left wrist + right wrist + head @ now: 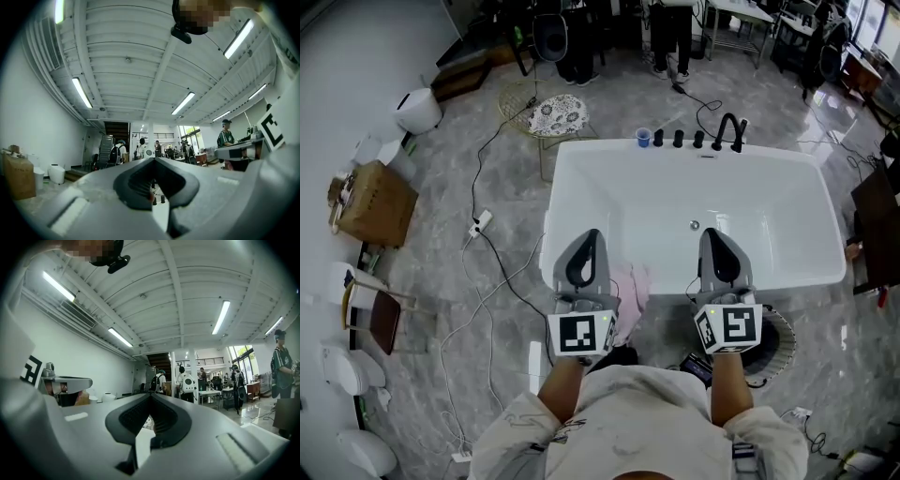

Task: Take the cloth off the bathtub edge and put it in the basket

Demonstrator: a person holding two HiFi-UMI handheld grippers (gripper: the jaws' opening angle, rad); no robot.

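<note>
**Fig. Reaching for the cloth on the tub rim, both grippers closed and empty**

Head view. The bathtub (769,216) fills the centre. The pink cloth (632,286) hangs over its near edge, between the two tools and just beside the left gripper (589,240), at that gripper's 4 o'clock. The right gripper (713,236) is held over the same rim. The dark round basket (783,323) stands on the floor outside the tub, at the right gripper's 5 o'clock.

In both gripper views the jaws meet at their tips with nothing between them. Both tools look out across the room, not down at the cloth.

Judged step: the reach for the cloth, which is not yet touched. To do it well, the nearer tool, here the left, should probably open wide first and tip down toward 6 o'clock. It should then settle on a raised fold at the rim, so that both pads take fabric and not slippery enamel. A pinch near the cloth's middle would likely keep the hanging ends from dragging on the way to the basket.
</note>
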